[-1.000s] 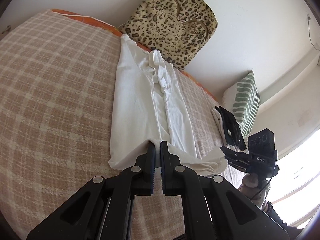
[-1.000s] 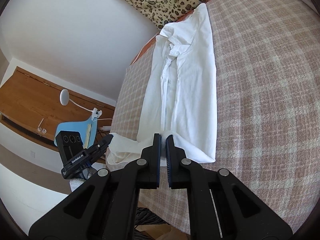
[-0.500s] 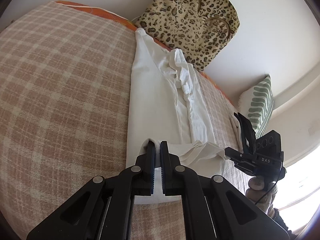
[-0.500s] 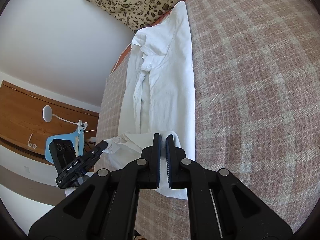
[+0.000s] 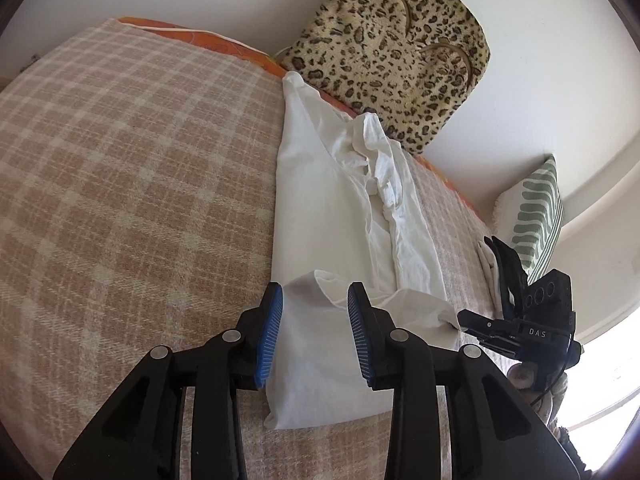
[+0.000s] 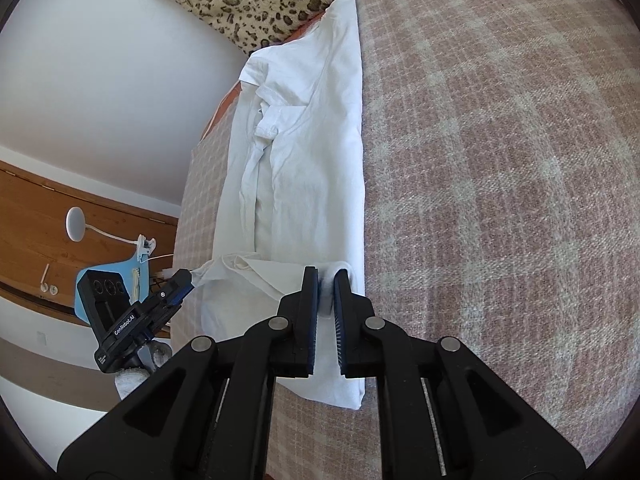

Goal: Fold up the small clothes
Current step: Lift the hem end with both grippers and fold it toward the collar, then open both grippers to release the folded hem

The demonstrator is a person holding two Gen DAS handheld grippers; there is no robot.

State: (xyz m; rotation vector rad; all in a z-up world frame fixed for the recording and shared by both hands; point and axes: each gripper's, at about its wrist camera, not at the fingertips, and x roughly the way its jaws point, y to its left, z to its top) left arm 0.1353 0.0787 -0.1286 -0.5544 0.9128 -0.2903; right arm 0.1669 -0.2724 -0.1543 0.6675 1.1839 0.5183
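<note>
A white garment [image 5: 340,216] lies lengthwise on the plaid bedspread [image 5: 120,184], folded into a long strip, with its near hem turned back over itself. My left gripper [image 5: 315,300] is open, its blue pads on either side of the folded-back hem, holding nothing. In the right wrist view the same garment [image 6: 312,152] shows. My right gripper [image 6: 326,280] has its jaws slightly apart around the hem's right corner fold. Each gripper also shows in the other's view, the right one [image 5: 464,316] and the left one [image 6: 188,276], at the hem's two ends.
A leopard-print bag [image 5: 400,44] leans on the wall beyond the garment. A green striped pillow [image 5: 536,216] and a stack of dark and white clothes [image 5: 500,264] lie at the right. A wooden desk with a white lamp [image 6: 76,228] stands past the bed's edge.
Both grippers carried the near hem forward over the garment and laid it down. The left gripper has opened wide and let go; the right jaws have parted slightly.
</note>
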